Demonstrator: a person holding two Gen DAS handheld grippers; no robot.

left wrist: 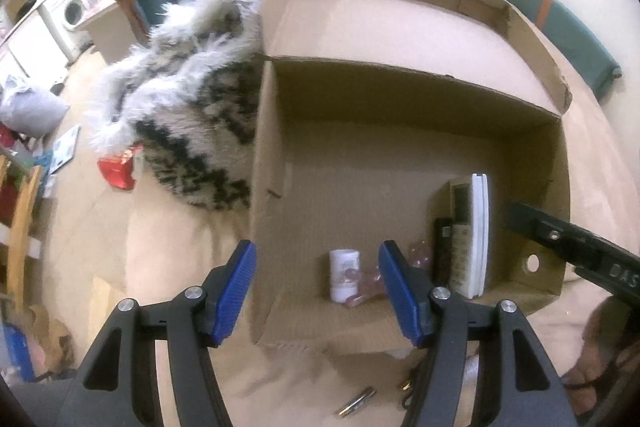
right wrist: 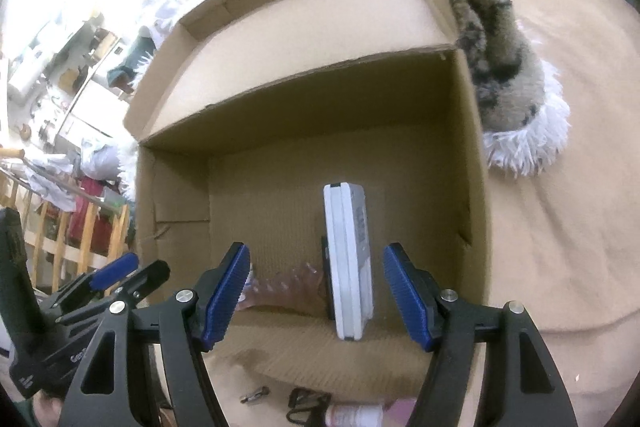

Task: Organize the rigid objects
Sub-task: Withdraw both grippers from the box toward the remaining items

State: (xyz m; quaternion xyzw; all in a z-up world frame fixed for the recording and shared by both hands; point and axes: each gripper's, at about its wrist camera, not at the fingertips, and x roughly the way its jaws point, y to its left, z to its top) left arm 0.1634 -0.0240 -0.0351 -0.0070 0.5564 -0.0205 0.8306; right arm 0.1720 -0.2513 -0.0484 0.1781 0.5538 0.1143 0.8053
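Observation:
An open cardboard box [left wrist: 400, 91] lies on a beige bed. Inside it a white remote [left wrist: 472, 235] stands on edge beside a black remote [left wrist: 442, 251], with a small white bottle [left wrist: 343, 275] and a clear pink plastic item [left wrist: 420, 253]. My left gripper [left wrist: 316, 291] is open and empty over the box's near left corner. My right gripper [right wrist: 316, 295] is open and empty, its fingers on either side of the white remote [right wrist: 348, 259], apart from it. The box [right wrist: 304, 67] fills the right wrist view. The left gripper [right wrist: 116, 277] shows at the left there.
A furry grey and black blanket [left wrist: 192, 95] lies against the box's left side. On the bedsheet in front of the box lie a small metal piece [left wrist: 356, 403], a black clip [right wrist: 304, 403] and a small bottle [right wrist: 356, 417]. A wooden rail [right wrist: 60, 235] stands left.

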